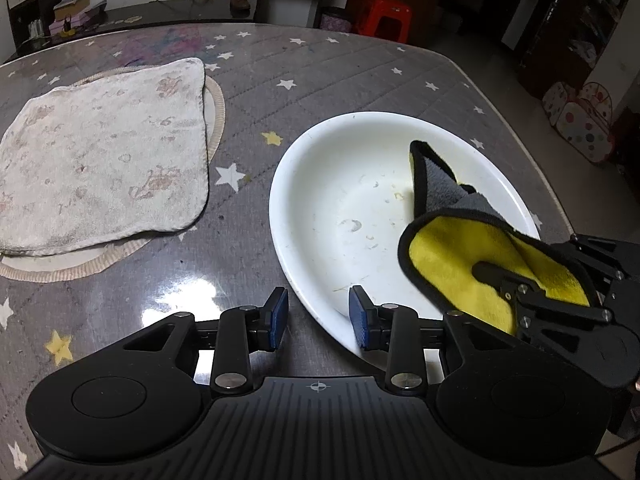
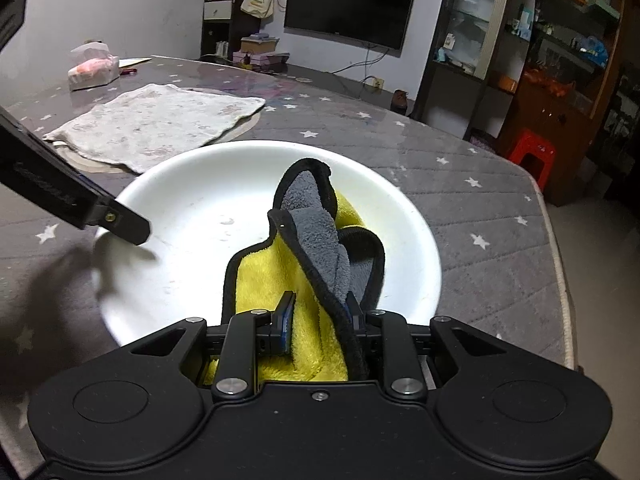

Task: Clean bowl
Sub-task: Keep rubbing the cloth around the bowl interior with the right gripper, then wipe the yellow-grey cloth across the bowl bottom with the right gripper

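A wide white bowl [image 1: 340, 208] [image 2: 200, 200] with small dried food specks sits on the grey star-patterned table. My left gripper [image 1: 320, 318] straddles the bowl's near-left rim, one blue pad outside and one inside. Its jaws stand apart and neither pad presses on the rim. In the right wrist view one of its fingers [image 2: 128, 228] lies over the bowl's left rim. My right gripper [image 2: 320, 312] [image 1: 492, 276] is shut on a yellow and grey cloth [image 2: 316, 232] [image 1: 452, 248] with black edging. The cloth lies folded inside the bowl's right half.
A stained white towel [image 1: 100, 160] [image 2: 160, 124] lies on a round mat to the bowl's left. A tissue pack [image 2: 94, 66] sits at the table's far corner. The table edge [image 2: 556, 240] runs just right of the bowl, with a red stool [image 2: 530, 152] beyond it.
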The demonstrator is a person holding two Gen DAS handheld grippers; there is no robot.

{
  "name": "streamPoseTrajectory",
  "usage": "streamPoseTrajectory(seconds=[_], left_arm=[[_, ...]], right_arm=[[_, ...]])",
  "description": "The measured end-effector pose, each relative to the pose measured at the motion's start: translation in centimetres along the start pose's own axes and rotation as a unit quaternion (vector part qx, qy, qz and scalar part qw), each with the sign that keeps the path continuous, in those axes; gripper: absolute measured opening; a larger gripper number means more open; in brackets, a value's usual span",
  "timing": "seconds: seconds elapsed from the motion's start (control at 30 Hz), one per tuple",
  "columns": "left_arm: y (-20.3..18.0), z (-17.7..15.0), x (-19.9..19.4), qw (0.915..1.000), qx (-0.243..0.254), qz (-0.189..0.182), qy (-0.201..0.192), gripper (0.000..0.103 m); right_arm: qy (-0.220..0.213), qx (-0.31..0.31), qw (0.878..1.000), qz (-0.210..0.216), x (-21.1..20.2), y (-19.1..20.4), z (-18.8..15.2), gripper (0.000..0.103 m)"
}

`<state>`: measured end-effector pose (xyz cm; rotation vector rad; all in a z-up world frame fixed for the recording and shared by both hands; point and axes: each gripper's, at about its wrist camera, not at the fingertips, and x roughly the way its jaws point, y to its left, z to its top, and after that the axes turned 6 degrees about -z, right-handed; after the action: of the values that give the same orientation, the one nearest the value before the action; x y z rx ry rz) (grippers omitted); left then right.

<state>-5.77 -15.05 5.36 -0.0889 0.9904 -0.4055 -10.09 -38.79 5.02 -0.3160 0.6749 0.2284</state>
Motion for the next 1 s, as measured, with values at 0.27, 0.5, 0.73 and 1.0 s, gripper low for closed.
streamPoseTrajectory(seconds=[0.27,0.5,0.73,1.0], left_arm=[[-0.6,-0.5,0.0,0.9998,-0.013,-0.008,0.010,0.034],[-1.3,-0.9,0.5,0.9993,-0.028,-0.018,0.019,0.034],[-1.5,-1.0,0.7,0.9997,-0.009,-0.013,0.016,0.034],[-1.6,-1.1,0.8,0.9999,0.006,-0.010,0.010,0.036]], right_arm=[[0.001,-0.015,1.000,0.011,-0.4,0.6,-0.1,0.024],[-0.004,-0.012,1.000,0.014,-0.3,0.4,-0.4,0.024],[-0.011,-0.015,1.000,0.004,0.1,0.2,-0.5,0.024],[-0.017,-0.021,0.999,-0.018,1.4,-0.6,-0.1,0.024]])
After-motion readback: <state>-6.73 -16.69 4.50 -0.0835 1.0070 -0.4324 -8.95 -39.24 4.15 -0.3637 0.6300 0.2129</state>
